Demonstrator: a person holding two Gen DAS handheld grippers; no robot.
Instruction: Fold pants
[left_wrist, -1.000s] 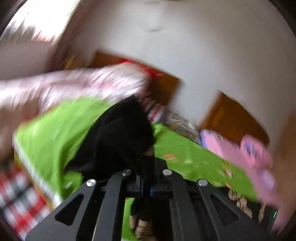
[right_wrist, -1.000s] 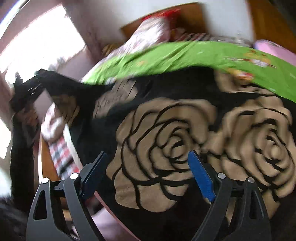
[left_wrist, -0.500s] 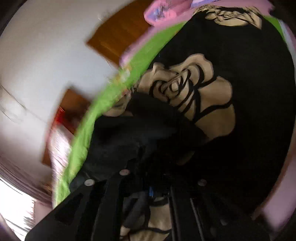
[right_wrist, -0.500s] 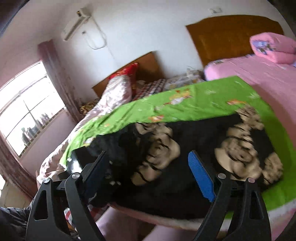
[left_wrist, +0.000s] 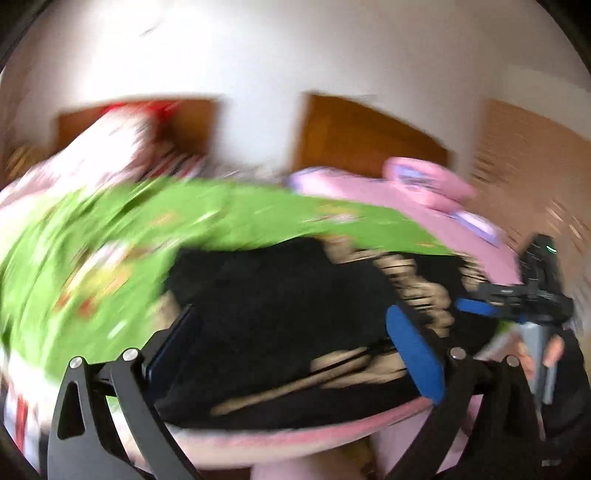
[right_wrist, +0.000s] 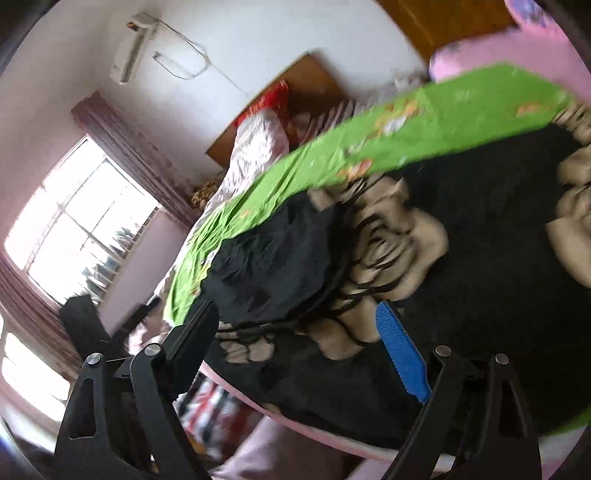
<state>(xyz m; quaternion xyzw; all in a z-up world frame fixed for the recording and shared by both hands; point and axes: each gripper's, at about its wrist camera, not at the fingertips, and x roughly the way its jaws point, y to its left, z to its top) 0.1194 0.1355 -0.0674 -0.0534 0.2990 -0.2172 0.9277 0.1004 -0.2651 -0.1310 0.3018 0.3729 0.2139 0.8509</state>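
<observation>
Black pants (left_wrist: 280, 306) with beige rose prints lie bunched on a green sheet (left_wrist: 110, 229) on the bed; the view is blurred. My left gripper (left_wrist: 291, 343) is open and empty, just above the near edge of the pants. My right gripper shows at the right of the left wrist view (left_wrist: 491, 295), beside the pants. In the right wrist view the pants (right_wrist: 461, 229) spread over the green sheet (right_wrist: 369, 140), with a folded-over black part at the left. My right gripper (right_wrist: 299, 332) is open and empty above them.
A pink bed (left_wrist: 369, 184) with a folded pink blanket (left_wrist: 424, 177) lies to the right. Wooden headboards (left_wrist: 362, 136) stand against the white wall. A window (right_wrist: 74, 229) and an air conditioner (right_wrist: 129, 55) are at the left. A floral quilt (right_wrist: 255, 147) lies beyond the sheet.
My left gripper was shut on the black pants and has let go; it now stands open. The fabric has dropped onto the bed. Both views have swung round.
</observation>
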